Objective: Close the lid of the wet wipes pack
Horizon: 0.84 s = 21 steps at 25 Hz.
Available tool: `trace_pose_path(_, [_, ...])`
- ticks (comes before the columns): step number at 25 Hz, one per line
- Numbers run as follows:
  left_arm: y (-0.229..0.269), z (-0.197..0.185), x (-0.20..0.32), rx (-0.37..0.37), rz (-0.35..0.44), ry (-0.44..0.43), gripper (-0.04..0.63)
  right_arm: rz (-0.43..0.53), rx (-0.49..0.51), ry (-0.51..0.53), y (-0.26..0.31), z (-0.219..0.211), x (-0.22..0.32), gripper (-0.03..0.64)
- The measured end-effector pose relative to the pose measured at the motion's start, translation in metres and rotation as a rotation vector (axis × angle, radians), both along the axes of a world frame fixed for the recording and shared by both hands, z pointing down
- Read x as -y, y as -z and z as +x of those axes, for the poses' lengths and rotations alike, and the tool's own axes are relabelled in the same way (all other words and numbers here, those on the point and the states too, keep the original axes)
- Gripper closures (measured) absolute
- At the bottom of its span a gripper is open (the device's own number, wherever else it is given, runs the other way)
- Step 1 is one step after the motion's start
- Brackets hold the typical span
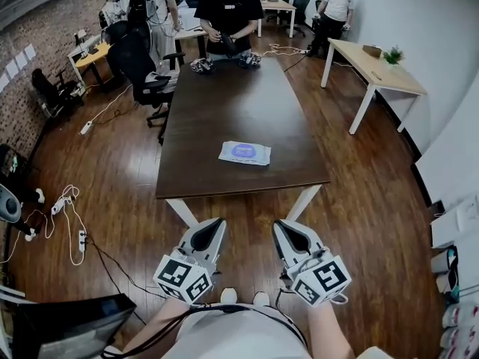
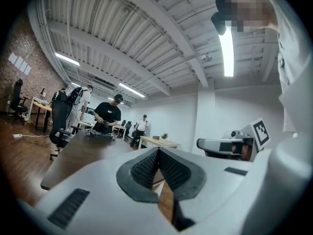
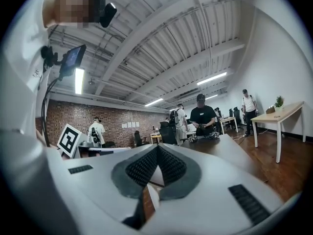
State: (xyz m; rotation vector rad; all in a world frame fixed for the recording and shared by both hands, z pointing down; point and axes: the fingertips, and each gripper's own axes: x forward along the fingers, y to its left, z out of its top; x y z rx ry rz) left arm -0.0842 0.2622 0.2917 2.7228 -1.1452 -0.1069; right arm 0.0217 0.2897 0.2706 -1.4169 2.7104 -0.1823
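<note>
Head view looks steeply down at a long dark tabletop (image 1: 224,103) with the wet wipes pack (image 1: 245,152) lying flat near its close end, a bit right of centre (white pack, bluish oval on top; I can't tell from here whether the lid is up or down). Both tools are held low and well short of the table edge, over the wooden floor (image 1: 120,193), nowhere near the pack. The left hand-held gripper (image 1: 216,223) has its jaws pressed together at the tips with nothing between them, which is clear in the left gripper view. Same story for the right hand-held gripper (image 1: 279,225): jaws closed and empty. They sit side by side, both pointing toward the table. At the far end a person in black (image 1: 228,13) stands handling something.
</note>
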Motion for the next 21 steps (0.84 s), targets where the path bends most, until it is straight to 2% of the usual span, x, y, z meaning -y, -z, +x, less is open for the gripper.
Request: trace_pose_path(21, [0.0085, 0.0009, 0.0063, 0.003, -0.007, -0.011, 0.594, 0.000, -0.026, 0.008, 0.0034, -0.0049, 0.0040, 0.609])
